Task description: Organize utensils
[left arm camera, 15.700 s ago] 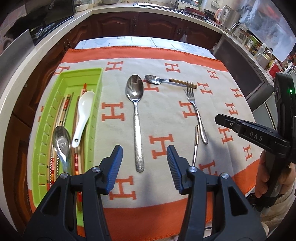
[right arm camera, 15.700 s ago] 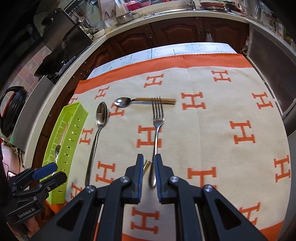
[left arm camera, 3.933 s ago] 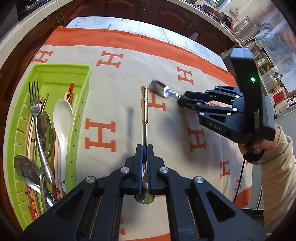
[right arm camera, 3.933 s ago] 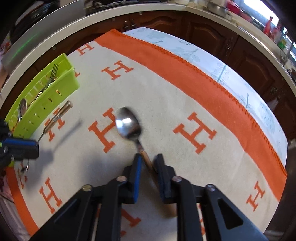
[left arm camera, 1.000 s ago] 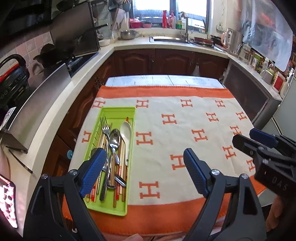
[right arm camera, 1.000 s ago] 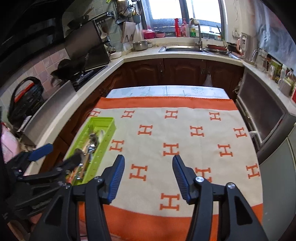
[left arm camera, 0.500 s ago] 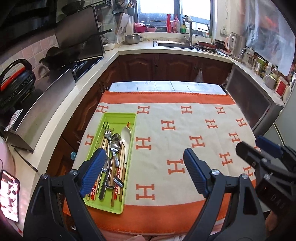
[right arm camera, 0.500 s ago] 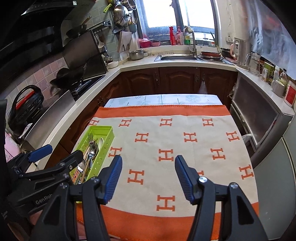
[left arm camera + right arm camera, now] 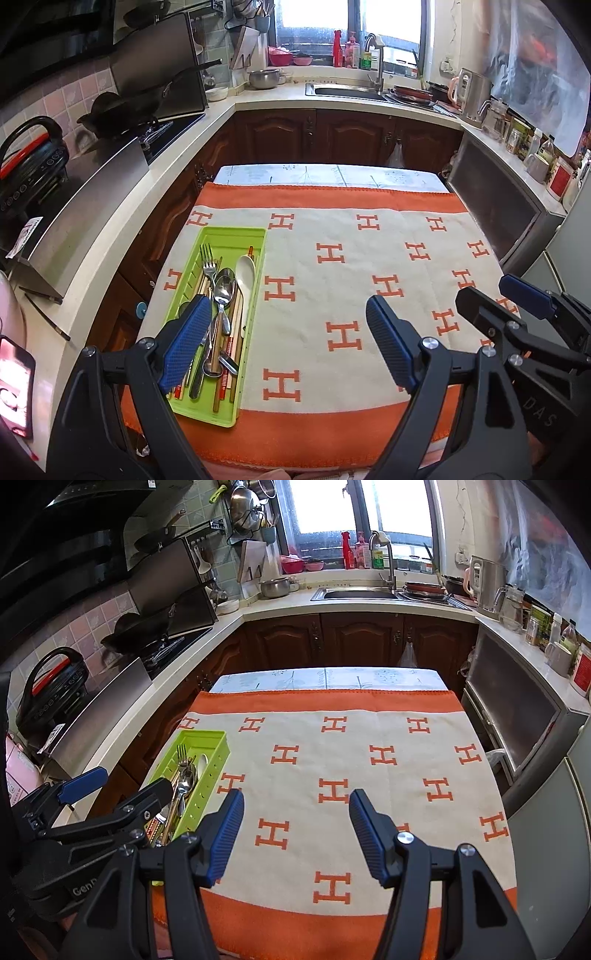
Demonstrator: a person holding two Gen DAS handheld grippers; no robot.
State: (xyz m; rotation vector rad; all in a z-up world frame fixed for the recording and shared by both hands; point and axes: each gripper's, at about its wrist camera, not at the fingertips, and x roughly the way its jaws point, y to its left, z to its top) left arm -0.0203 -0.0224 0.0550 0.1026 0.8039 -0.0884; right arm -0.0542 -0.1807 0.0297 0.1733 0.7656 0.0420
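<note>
Along the left edge of the orange-and-cream blanket [image 9: 369, 295], near its front corner: green tray [image 9: 229, 236], lengthwise. Inside it, piled together, fork [image 9: 207, 258], steel spoon [image 9: 224, 288], white spoon [image 9: 245, 273], chopsticks [image 9: 236, 332]. My left gripper [image 9: 286, 341] is above the front edge, jaws spread wide, empty. My right gripper [image 9: 295, 834] likewise spread, holding nothing, above the blanket.

Fork [image 9: 207, 260], metal spoons [image 9: 224, 291] and white spoon [image 9: 245, 275] lie lengthwise in green tray [image 9: 236, 233]
</note>
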